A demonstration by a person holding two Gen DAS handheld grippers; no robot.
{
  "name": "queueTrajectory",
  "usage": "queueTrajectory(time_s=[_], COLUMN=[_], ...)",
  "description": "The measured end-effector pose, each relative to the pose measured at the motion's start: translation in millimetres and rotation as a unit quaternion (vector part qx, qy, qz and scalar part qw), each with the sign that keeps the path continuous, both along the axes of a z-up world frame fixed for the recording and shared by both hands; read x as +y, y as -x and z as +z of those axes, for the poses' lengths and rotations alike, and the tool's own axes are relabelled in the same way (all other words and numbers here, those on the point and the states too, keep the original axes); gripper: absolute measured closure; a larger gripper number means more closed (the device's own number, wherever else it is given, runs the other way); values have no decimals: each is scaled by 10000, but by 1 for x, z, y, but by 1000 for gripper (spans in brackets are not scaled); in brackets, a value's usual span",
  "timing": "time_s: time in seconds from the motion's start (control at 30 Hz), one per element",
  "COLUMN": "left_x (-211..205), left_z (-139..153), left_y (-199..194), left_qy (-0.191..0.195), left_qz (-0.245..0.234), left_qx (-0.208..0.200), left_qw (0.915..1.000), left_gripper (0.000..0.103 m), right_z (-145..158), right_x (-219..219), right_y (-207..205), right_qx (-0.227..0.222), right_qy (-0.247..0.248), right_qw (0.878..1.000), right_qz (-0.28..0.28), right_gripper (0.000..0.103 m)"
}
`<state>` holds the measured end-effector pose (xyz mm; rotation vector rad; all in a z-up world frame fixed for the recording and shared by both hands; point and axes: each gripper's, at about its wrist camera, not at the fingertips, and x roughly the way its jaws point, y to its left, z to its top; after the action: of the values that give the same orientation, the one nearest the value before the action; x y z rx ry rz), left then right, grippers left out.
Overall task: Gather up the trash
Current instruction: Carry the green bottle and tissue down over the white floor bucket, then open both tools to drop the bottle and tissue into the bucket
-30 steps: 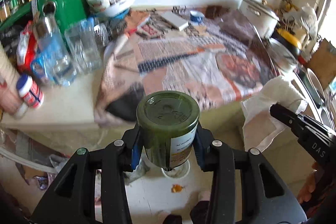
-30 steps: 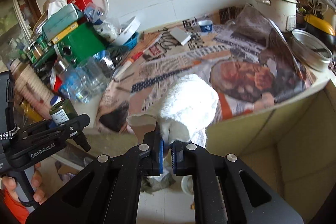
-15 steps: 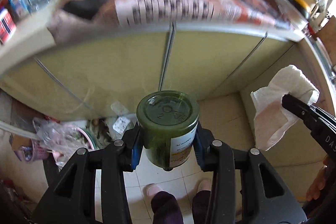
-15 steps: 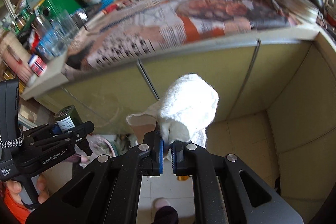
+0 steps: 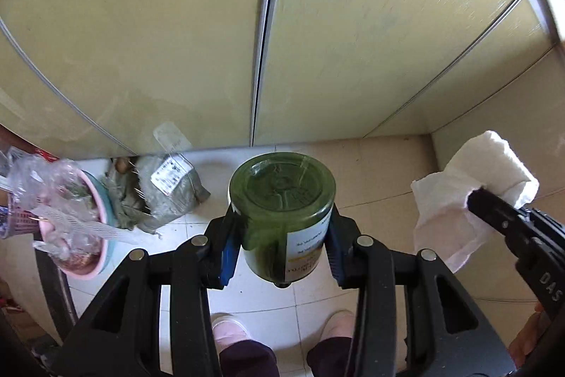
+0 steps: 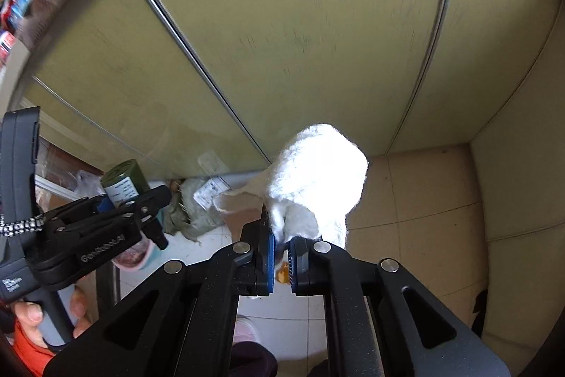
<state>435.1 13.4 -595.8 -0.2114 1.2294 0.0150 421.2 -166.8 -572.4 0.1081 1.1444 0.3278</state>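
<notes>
Below the claws we see a floor of white and beige tiles running up to the cabinet fronts. On it, left of the left claw, lies a crumpled grey-green plastic bag with a white label. Further left sits a pink round basin filled with clear plastic. Under the right claw lies a small orange scrap, perhaps peel.
</notes>
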Motion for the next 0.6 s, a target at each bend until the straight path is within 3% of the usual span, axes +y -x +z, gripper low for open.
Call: queueTrajectory(time_s=[0.27, 0.43, 0.6], left_x=[5, 6, 11], left_z=[-111, -154, -176], left_y=[-32, -50, -56], left_qy=[355, 383, 323], left_qz=[47, 72, 40], left_qx=[365, 464, 604], left_qw=[9987, 9982, 9976], left_gripper=[62, 62, 57], right_z=[-90, -124, -144], right_x=[15, 22, 33], right_y=[-28, -41, -47], right_qx=[223, 297, 389], right_qy=[-76, -162, -215], right_qw=[9996, 9991, 9984], right_qz=[149, 269, 352], right_gripper=[97, 97, 97])
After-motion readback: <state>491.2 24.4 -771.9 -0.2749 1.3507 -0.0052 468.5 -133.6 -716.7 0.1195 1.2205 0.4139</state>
